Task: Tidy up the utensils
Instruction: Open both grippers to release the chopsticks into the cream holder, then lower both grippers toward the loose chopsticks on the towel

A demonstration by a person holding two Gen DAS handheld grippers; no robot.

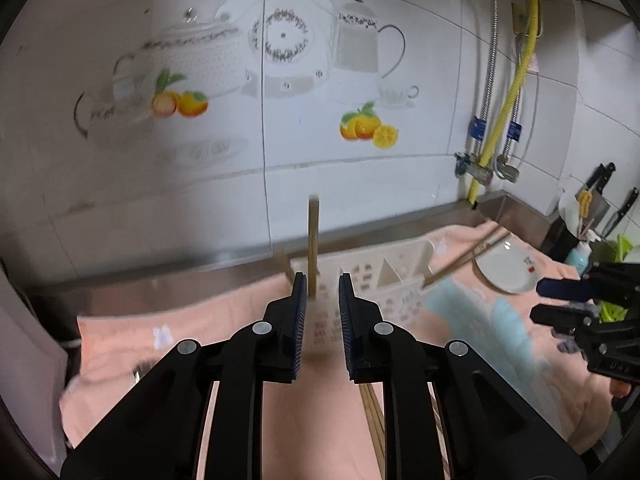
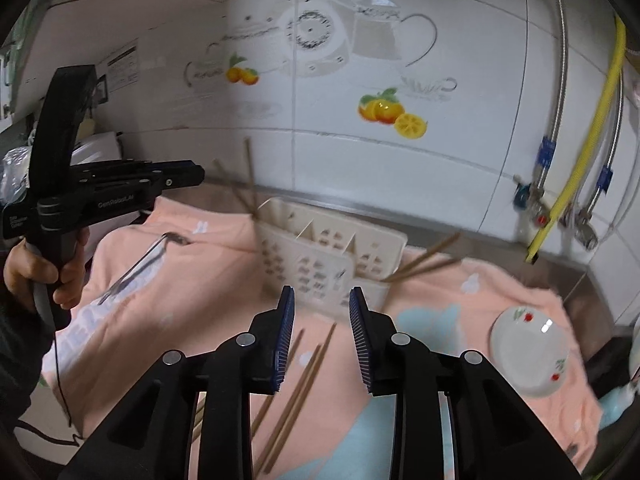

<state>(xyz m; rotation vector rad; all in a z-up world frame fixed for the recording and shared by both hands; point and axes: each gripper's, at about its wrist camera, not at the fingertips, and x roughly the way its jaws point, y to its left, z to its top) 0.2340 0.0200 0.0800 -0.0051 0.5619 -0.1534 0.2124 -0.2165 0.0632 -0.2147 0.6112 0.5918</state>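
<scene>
A: what are the grippers doing?
B: left gripper [image 1: 323,294] and right gripper [image 2: 322,308] are both spread, holding nothing. Loose chopsticks [image 2: 298,388] lie on the peach towel [image 2: 208,280] just in front of the cream utensil caddy [image 2: 320,252]

A: and further back?
B: more chopsticks [image 2: 420,258] poke out of the caddy's right end, white dish [image 2: 528,350] off to its right

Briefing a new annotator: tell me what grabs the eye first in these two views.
The cream utensil caddy stands mid-counter on a peach towel, with chopsticks leaning out of its right end and more loose chopsticks lying on the towel before it. The open right gripper hangs above those loose ones; a white fruit-patterned dish sits at the right.
</scene>
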